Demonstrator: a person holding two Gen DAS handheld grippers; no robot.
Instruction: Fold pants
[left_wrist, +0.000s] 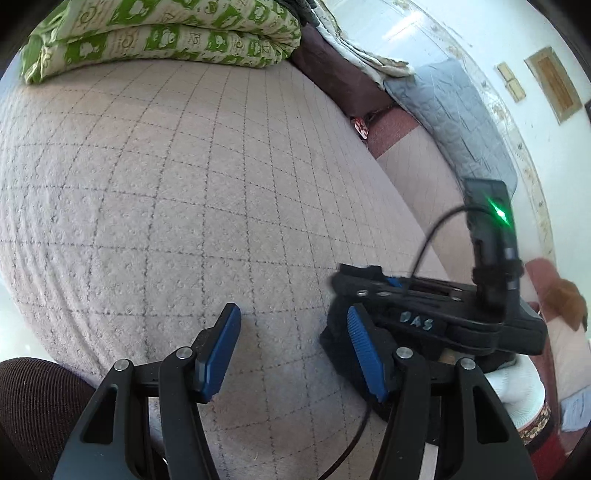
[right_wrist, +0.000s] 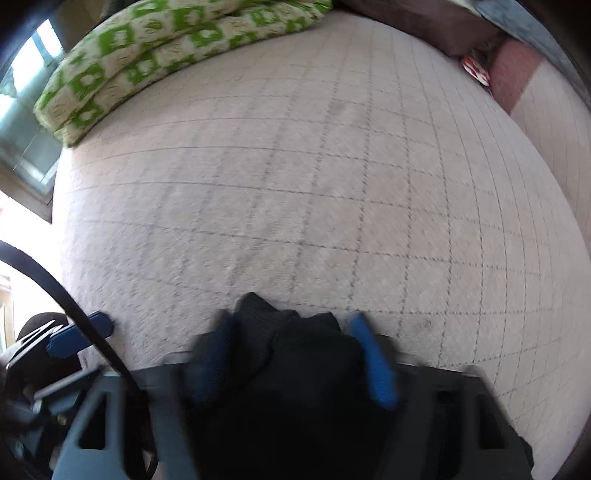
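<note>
The dark pants (right_wrist: 291, 354) show in the right wrist view as a bunched black fabric between the blue pads of my right gripper (right_wrist: 295, 354), which is closed around them above the quilted bed cover (right_wrist: 295, 184). The frame is motion-blurred. My left gripper (left_wrist: 291, 343) is open and empty over the bed cover (left_wrist: 166, 203). The right gripper's body (left_wrist: 424, 314) sits just to its right, with black fabric (left_wrist: 332, 343) under it. Dark brown fabric (left_wrist: 33, 398) lies at the lower left; I cannot tell what it is.
A folded green-and-cream blanket (left_wrist: 159, 37) lies at the far end of the bed, also in the right wrist view (right_wrist: 166, 55). A grey quilt (left_wrist: 454, 122) and dark pillows (left_wrist: 332, 74) are stacked at the far right. A window (right_wrist: 22, 122) is at the left.
</note>
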